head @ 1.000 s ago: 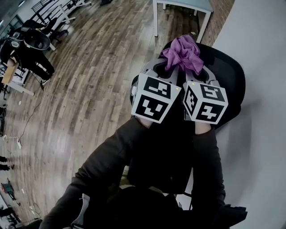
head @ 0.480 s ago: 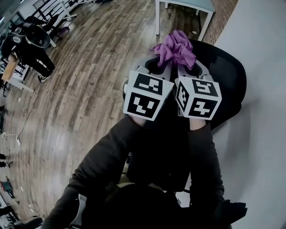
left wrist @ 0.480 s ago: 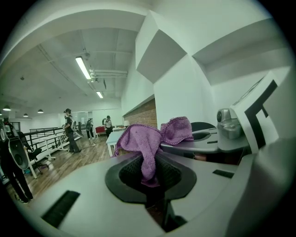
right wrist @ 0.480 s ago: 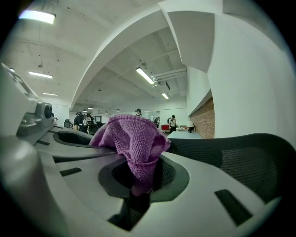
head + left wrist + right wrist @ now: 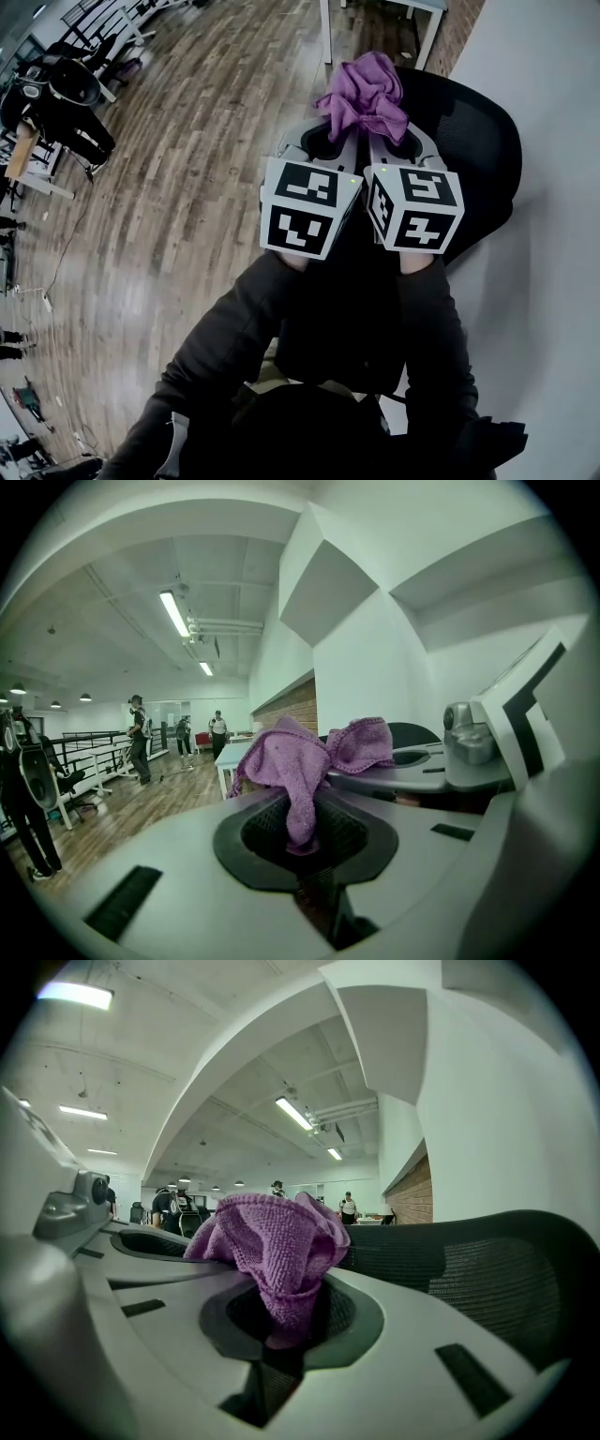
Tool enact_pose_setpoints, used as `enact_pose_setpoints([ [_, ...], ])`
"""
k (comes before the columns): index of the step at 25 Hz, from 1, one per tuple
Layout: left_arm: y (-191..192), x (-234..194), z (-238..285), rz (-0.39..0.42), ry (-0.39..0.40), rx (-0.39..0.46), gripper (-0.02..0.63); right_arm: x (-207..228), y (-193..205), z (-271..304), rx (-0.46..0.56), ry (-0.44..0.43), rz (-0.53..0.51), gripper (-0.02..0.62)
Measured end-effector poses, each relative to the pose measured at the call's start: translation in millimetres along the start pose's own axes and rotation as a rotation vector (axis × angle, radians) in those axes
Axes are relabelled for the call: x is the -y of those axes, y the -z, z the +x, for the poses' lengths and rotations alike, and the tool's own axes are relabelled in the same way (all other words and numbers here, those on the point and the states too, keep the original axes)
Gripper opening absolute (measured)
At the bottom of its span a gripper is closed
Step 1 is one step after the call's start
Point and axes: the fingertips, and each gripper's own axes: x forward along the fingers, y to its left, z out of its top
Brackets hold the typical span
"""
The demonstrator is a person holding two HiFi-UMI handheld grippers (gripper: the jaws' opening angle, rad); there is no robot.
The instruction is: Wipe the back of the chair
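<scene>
Left tool point(image 5: 302, 841) and right tool point(image 5: 281, 1330) pinch one bunched cloth point(image 5: 364, 92) near the chair back point(image 5: 483, 141); dragging could tug it free.

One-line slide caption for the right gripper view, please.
Right claw shut on a bunched purple cloth, with the chair's black mesh back close beside it.

- The head camera is looking steeply down from above the chair point(image 5: 473, 141).
- Both gripper cameras are looking level, close beside the chair.
- All three are showing the cloth point(image 5: 364, 94).
</scene>
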Motion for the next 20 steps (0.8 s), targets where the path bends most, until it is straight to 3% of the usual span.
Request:
enact_pose_setpoints([
  [9, 23.3, 10.4, 6.0, -0.017, 0.015, -0.033, 0.054, 4.1, 22.9, -7.1, -0.020, 0.014, 0.000, 0.048],
  [20, 26.3, 41.8, 39.5, -0.025, 0.087, -0.053, 0.054, 47.3, 35.2, -16.6, -0.032, 0.078, 0.005, 0.048],
])
